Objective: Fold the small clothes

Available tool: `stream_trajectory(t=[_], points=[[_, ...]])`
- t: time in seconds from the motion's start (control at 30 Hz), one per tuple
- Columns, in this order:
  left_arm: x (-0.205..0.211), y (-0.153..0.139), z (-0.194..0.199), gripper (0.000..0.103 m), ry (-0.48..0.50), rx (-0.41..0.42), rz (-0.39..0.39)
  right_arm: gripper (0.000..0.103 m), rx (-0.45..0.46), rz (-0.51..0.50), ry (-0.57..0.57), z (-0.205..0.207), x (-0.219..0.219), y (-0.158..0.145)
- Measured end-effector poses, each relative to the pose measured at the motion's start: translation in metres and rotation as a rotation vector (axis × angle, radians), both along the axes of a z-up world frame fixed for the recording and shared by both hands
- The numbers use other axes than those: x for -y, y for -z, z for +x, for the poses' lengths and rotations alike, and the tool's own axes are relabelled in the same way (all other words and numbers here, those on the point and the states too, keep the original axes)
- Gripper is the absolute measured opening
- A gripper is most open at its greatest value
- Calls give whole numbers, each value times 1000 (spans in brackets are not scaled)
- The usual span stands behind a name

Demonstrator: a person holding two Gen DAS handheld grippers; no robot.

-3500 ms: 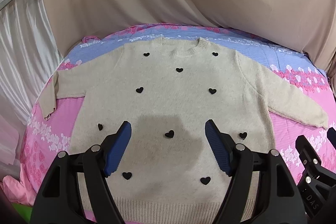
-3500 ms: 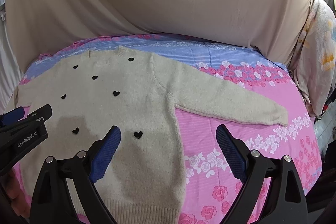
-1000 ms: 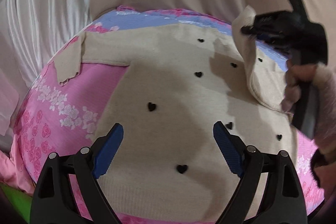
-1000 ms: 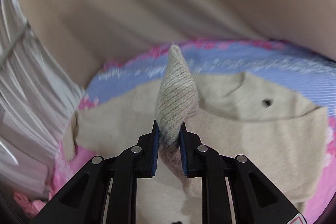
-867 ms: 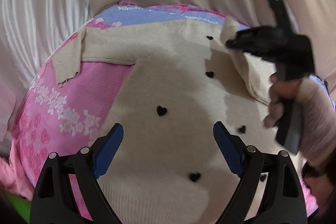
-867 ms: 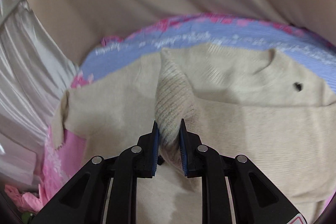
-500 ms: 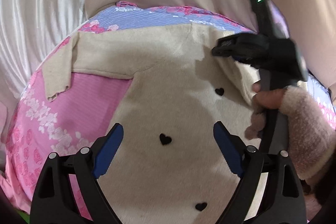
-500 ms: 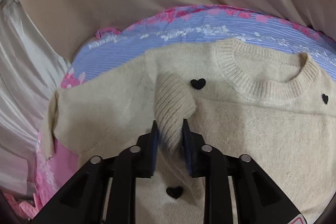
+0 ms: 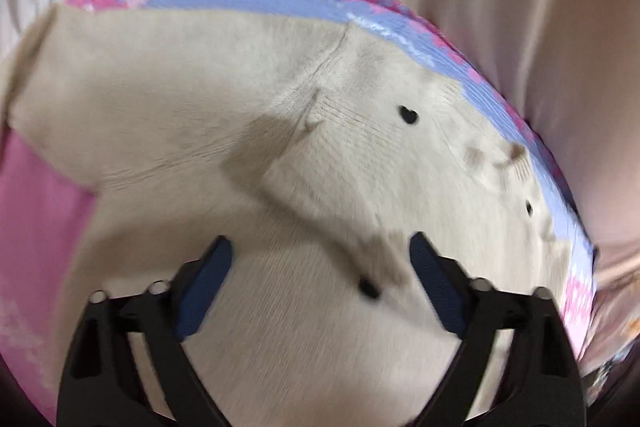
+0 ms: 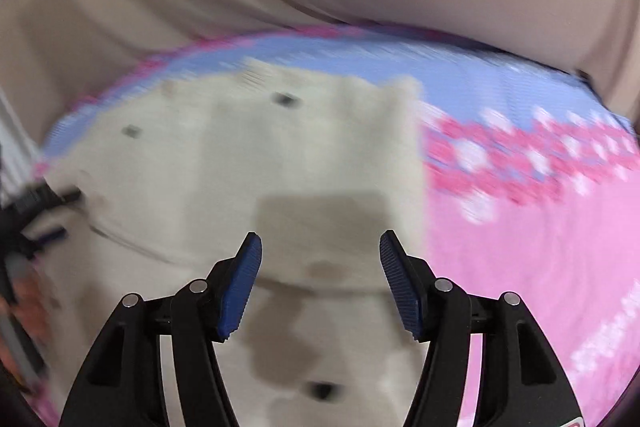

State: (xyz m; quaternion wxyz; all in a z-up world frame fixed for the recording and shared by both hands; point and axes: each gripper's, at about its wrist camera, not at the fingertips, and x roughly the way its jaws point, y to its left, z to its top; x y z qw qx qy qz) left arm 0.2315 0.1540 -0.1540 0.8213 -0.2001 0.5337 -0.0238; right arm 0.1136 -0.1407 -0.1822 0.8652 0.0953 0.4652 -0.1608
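The sweater (image 9: 320,307) is lying flat on the bed (image 10: 520,267), spreading out ahead of and beneath both grippers, its neck end at the far side. The left gripper (image 9: 320,287) is hovering over the body of the knit with its jaws standing wide and nothing between them. The right gripper (image 10: 320,279) is likewise gaping and empty, hanging over the sweater's right edge, with bare pink sheet just off to its right.

One sleeve (image 9: 320,163) is lying folded across the chest, just ahead of the left gripper, its ribbed cuff pointing away to the left. Placed so, it is narrowing the garment into a straighter block; I judge that is why the right side is ending in a clean vertical edge. The other sleeve (image 9: 60,87) is reaching out far to the left gripper's left, not yet folded in, which is likely the next job.

The knit is cream, soft and fuzzy, dotted with small black hearts (image 9: 408,115). Both views are blurring, so finer detail is hard to tell.
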Motion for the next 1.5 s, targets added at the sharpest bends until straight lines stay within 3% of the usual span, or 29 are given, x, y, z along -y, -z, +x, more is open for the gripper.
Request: stream_trajectory(t=[0.03,0.1,0.13,0.17,0.2,0.27,0.33,0.43,0.5,0.6,0.67,0.77,0.87,0.93,1.0,1.03,1.1,1.2,1.37,1.43,1.5], points=[[2,1,5,66,-21,13,33,60,-16,-3,16,-7,10,9],[7,-4,12,11,19,69,24,54,-40,7,28,-13,25,28],[8,-9,15,11,34,81,-8,38,-42,33,20,-12,30,36],[5,-13,15,10,22,97,-8,35,-36,68,16,-10,34,40],[3,-20,15,9,6,124,4,19,-8,93,28,-10,40,38],[2,-26,16,9,1,138,12,18,71,153,83,-18,53,25],[8,-18,18,9,22,96,59,18,143,230,148,-33,73,20],[11,-5,20,10,11,63,133,26,62,265,137,-39,85,51],[4,-8,15,10,-29,71,108,28,70,245,127,-47,83,37],[-2,-9,14,10,-47,66,106,31,178,230,136,-53,85,-3],[-2,-7,15,10,-42,62,105,30,195,217,111,-37,91,-20],[1,-5,17,11,-37,62,112,15,198,198,38,19,99,-29],[1,-4,16,13,-35,64,113,12,127,200,-16,77,99,-11],[1,-3,16,14,-23,67,117,2,-25,153,18,108,113,27],[-3,-8,13,18,-13,61,82,0,7,149,40,108,121,25],[-10,-15,6,20,-16,74,45,7,14,141,66,104,119,15],[-29,-27,-9,40,-51,106,21,16,100,146,63,83,104,-15],[-77,-40,-40,58,-175,131,23,29,164,189,25,43,71,-40],[-197,-37,-96,64,-495,86,-51,31,71,177,-140,4,-24,-33],[-235,-41,-118,64,-582,89,-25,31,9,225,-274,8,-75,-21],[-256,-52,-136,64,-610,106,36,31,-38,255,-454,24,-141,-15]])
